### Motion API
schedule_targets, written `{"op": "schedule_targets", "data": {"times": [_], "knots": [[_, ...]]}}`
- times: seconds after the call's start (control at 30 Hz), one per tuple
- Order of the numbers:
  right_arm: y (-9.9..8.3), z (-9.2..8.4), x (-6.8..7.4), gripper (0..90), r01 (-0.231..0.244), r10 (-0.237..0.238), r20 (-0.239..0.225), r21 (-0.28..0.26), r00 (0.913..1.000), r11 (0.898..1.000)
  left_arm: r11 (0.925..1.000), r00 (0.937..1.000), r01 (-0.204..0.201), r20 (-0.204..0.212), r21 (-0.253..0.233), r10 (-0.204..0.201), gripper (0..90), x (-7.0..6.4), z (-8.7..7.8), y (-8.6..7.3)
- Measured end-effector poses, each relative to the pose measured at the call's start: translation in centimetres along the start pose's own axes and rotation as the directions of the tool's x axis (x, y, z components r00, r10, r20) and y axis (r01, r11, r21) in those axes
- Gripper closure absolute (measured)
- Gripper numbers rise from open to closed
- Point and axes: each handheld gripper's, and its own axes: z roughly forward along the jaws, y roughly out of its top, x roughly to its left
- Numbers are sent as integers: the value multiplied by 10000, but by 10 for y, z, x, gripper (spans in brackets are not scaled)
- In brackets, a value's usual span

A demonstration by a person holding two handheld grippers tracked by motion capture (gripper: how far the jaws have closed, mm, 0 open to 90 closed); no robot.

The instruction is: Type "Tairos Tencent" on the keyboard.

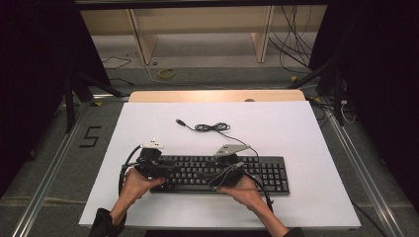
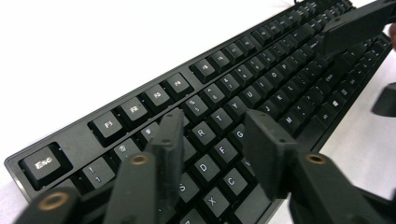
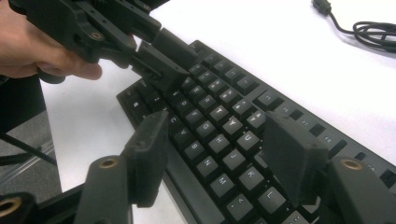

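A: Keyboard (image 1: pixel 222 174) lies on the white table (image 1: pixel 296 128), long axis running left to right across the near half. Its cable (image 1: pixel 212 127) is coiled loose behind it.

B: Grippers?

A: Left gripper (image 2: pixel 212 135) hovers over the letter keys at the Esc end, jaws partly apart, nothing between the pads. Right gripper (image 3: pixel 219 149) hangs over the middle keys, jaws wide, also empty.

B: Which is nearer an end?

A: The left, close to the keyboard's left edge. The right sits mid-board, well short of the number pad. Keys lie straight below both pairs of jaws.
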Motion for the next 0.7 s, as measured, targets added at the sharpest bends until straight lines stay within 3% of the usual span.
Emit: {"op": "schedule_targets", "data": {"times": [0.33, 0.7], "knots": [[2, 5, 1, 549, 107, -105, -98, 147, 9999, 9998, 9996, 9999, 6, 125, -281, -3, 400, -3, -6, -2], [5, 14, 3, 735, 151, -142, -179, 530, 9997, 9985, 9992, 9997, 73, 223, -405, -64, 347, -4, -10, -5]]}}
